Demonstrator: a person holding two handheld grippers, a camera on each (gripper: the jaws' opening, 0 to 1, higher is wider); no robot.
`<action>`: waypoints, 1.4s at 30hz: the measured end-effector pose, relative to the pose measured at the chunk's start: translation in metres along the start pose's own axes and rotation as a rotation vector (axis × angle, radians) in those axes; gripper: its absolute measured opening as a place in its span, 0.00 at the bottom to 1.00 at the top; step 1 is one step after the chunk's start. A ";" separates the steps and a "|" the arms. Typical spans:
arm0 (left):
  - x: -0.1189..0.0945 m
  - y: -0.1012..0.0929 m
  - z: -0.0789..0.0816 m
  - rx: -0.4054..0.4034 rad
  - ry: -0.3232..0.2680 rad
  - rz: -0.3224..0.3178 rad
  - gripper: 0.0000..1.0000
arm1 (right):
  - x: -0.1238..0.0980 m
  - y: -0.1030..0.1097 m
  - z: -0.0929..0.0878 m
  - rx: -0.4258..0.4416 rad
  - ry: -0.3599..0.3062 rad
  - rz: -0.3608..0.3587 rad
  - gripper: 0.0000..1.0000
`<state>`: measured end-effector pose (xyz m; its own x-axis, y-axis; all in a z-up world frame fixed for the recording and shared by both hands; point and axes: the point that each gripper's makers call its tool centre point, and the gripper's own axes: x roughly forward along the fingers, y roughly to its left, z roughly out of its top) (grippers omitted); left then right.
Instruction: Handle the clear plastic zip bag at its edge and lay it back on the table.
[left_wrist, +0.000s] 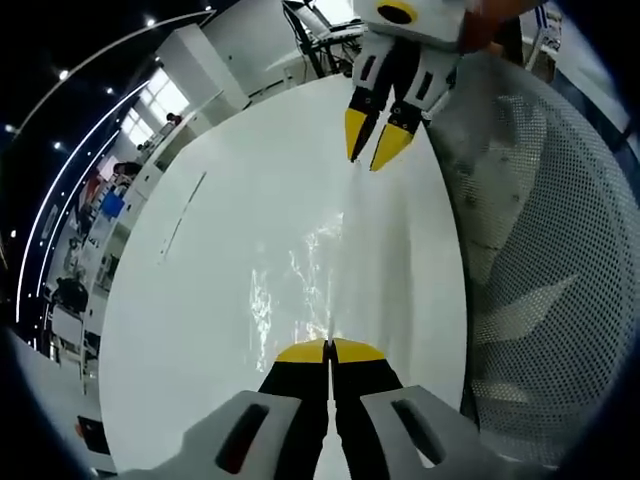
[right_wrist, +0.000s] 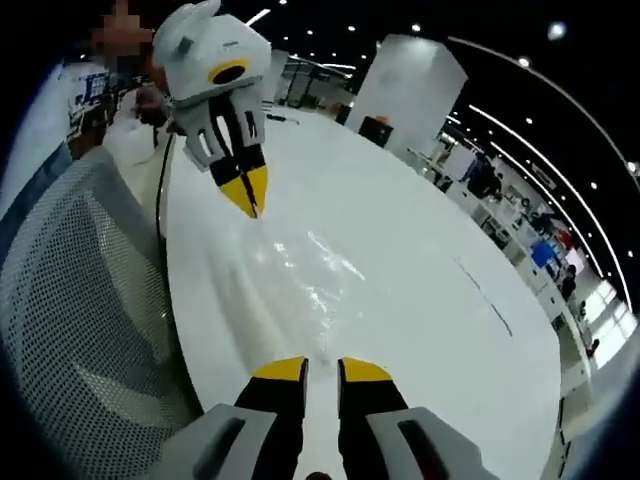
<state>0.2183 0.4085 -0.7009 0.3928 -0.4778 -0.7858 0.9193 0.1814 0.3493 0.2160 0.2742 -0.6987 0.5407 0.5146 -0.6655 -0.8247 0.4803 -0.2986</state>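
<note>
- Clear plastic zip bag (left_wrist: 300, 285) lies stretched along the white table (left_wrist: 180, 300) between the two grippers, its creases catching the light.
- In the left gripper view, the left gripper (left_wrist: 330, 350) has its yellow tips pressed together on the near edge of the bag, clenched on it.
- Farther along that view, the right gripper (left_wrist: 378, 140) points in from the top, jaws slightly parted at the bag's far edge.
- In the right gripper view, the right gripper's own tips (right_wrist: 322, 370) stand apart, released, with the bag (right_wrist: 310, 265) just ahead.
- Beyond the bag there, the left gripper (right_wrist: 246, 195) shows tips closed at the far edge.
- A grey mesh chair (right_wrist: 70, 300) sits beside the table edge.
- No legible writing shows.
</note>
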 end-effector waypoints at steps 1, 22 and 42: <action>0.000 0.000 0.000 0.001 -0.001 -0.001 0.00 | 0.001 -0.004 0.001 0.014 -0.011 -0.006 0.11; 0.002 -0.002 0.004 0.019 -0.010 -0.009 0.00 | 0.019 -0.016 0.052 -0.050 -0.064 0.012 0.21; -0.003 -0.004 0.008 0.010 -0.027 -0.017 0.00 | 0.026 0.011 0.046 -0.088 -0.021 0.098 0.20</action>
<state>0.2133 0.4023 -0.6963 0.3760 -0.5041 -0.7775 0.9256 0.1647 0.3408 0.2290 0.3259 -0.6880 0.4595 0.5709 -0.6804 -0.8846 0.3633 -0.2925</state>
